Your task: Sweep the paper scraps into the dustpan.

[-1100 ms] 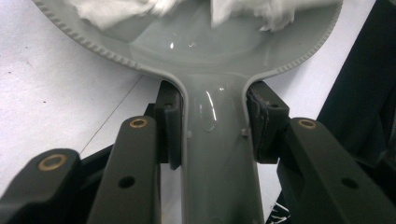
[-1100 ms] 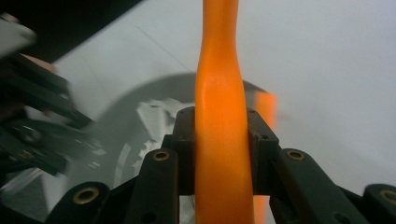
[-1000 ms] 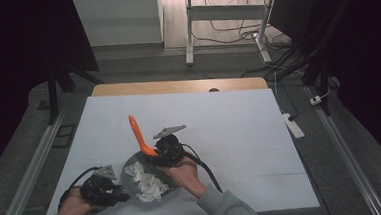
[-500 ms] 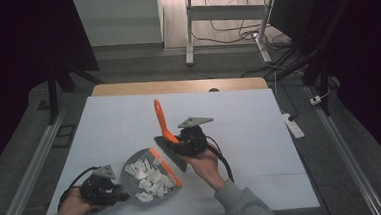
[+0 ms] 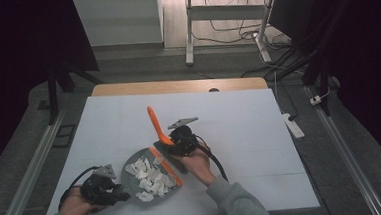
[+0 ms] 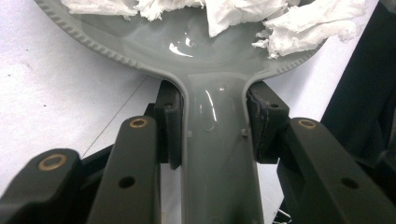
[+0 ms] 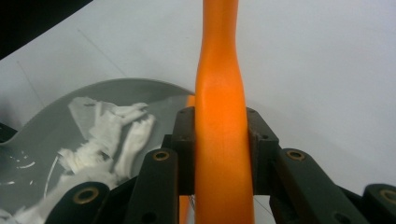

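A grey dustpan (image 5: 132, 181) lies on the white table at the front left, with several torn white paper scraps (image 5: 150, 177) in it. My left gripper (image 5: 109, 192) is shut on the dustpan's handle (image 6: 217, 158), both pads pressing its sides. The pan's bowl (image 6: 187, 42) and the scraps (image 6: 289, 23) lie just ahead of the jaws. My right gripper (image 5: 176, 141) is shut on the orange brush handle (image 5: 154, 122), which slants up and away. The brush's orange head (image 5: 168, 168) rests along the pan's right edge. In the right gripper view the orange handle (image 7: 219, 70) runs between the jaws, with scraps (image 7: 112, 135) to the left.
The white table top (image 5: 260, 133) stretches wide to the right and far side, ending in a wooden strip (image 5: 177, 87). A white power strip (image 5: 293, 125) lies on the floor beyond the right edge. Metal rails run along both sides.
My right gripper has carried the brush to the right, off the middle of the pan to its right edge. The scraps now lie spread inside the pan. The left gripper has not moved.
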Tool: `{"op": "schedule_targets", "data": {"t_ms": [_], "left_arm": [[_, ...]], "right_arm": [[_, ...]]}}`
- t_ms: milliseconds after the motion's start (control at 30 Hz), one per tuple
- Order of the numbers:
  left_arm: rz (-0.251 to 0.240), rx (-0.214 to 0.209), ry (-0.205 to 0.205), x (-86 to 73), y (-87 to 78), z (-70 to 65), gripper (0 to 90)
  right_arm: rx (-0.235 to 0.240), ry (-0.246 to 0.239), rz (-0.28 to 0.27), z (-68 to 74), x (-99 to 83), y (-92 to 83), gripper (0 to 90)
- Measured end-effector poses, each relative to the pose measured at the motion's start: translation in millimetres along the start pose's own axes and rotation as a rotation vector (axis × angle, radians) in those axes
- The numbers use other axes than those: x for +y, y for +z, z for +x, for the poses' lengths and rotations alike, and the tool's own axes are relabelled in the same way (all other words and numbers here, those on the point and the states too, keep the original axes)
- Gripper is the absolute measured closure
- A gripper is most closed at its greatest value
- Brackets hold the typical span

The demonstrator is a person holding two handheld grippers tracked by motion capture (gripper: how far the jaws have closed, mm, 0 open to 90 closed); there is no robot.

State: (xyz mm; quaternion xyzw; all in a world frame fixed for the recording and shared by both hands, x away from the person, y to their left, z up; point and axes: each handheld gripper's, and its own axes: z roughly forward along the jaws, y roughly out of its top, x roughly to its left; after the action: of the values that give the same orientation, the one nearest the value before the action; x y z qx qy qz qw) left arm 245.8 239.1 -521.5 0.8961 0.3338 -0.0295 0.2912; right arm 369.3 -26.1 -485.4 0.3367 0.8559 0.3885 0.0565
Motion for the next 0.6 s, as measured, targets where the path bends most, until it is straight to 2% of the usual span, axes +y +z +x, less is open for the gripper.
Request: {"op": "schedule_targets", "data": {"t_ms": [200, 333, 433, 600], "left_arm": [[0.004, 0.000, 0.000, 0.0, 0.7, 0.4, 61.8], [0.000, 0.000, -0.004, 0.1, 1.2, 0.6, 61.8], [-0.003, 0.001, -0.004, -0.1, 1.1, 0.4, 61.7], [-0.005, 0.003, -0.003, -0.5, 1.4, 1.1, 61.7]], "right_arm": [[0.056, -0.034, 0.005, 23.4, 9.5, 14.5, 70.4], [0.162, -0.031, -0.014, 37.1, 13.8, 11.9, 70.4], [0.178, -0.044, -0.055, 41.3, 16.2, 4.3, 70.3], [0.135, -0.016, -0.132, 26.7, 20.1, -15.1, 70.4]]}}
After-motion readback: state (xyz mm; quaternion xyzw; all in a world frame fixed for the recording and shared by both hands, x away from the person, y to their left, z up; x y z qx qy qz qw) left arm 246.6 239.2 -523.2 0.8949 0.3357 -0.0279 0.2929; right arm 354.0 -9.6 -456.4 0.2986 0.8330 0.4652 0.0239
